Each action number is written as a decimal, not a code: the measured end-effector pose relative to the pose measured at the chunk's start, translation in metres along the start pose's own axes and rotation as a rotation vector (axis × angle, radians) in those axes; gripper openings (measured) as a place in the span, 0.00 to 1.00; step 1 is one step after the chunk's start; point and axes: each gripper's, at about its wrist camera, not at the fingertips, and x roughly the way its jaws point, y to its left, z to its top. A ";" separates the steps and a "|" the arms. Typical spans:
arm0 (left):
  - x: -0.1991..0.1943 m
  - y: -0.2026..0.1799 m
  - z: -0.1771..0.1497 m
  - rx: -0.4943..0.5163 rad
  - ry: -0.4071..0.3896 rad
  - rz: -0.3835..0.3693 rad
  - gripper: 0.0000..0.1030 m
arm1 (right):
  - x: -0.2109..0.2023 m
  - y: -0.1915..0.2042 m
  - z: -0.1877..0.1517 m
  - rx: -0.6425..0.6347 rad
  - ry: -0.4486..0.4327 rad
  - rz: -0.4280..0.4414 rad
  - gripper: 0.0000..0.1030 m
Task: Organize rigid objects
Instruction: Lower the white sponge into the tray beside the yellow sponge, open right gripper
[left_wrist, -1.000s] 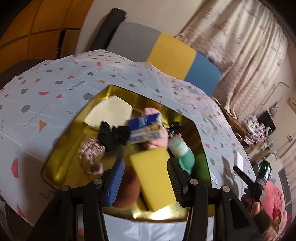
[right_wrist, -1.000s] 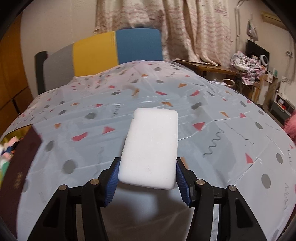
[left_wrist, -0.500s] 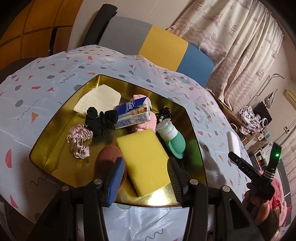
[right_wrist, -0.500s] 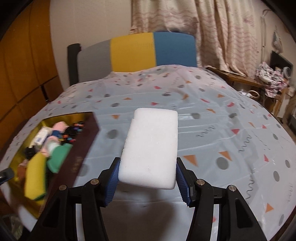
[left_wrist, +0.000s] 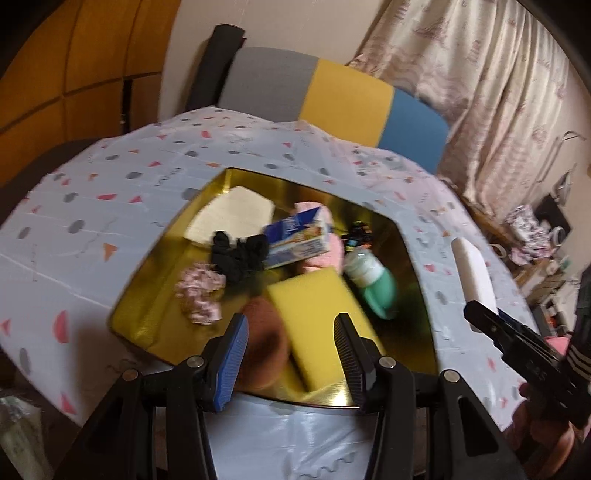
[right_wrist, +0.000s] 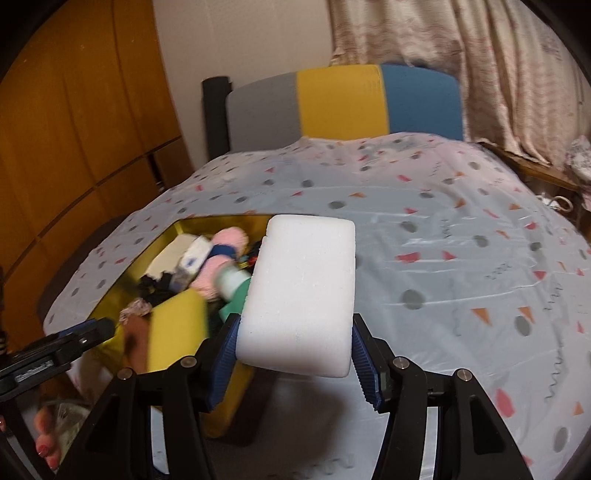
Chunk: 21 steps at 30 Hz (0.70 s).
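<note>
White block (right_wrist: 301, 291) rides in the right gripper (right_wrist: 295, 354), up over the table, next to the gold tray (left_wrist: 413, 295).

Its long side points straight out from the fingers, which squeeze its near end. The tray lies to its left. The left gripper (left_wrist: 291, 350) hangs half open over the tray, holding nothing.

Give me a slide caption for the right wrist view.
Right gripper carries a white foam block beside the cluttered gold tray.

Gold tray (left_wrist: 155, 317) crowded with yellow sponge (left_wrist: 317, 317), green bottle (left_wrist: 373, 284), carton (left_wrist: 295, 240) and scrunchies, bare gold floor only at its left edge, patterned tablecloth (right_wrist: 461, 258) open to the right
</note>
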 end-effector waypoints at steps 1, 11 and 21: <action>-0.001 0.001 0.000 0.002 0.000 0.023 0.47 | 0.003 0.004 -0.001 0.000 0.010 0.010 0.56; -0.010 0.008 0.002 0.018 -0.031 0.092 0.47 | 0.030 0.042 -0.011 -0.052 0.101 0.047 0.58; -0.013 0.012 0.003 -0.003 -0.031 0.116 0.47 | 0.029 0.057 -0.014 -0.114 0.114 0.018 0.70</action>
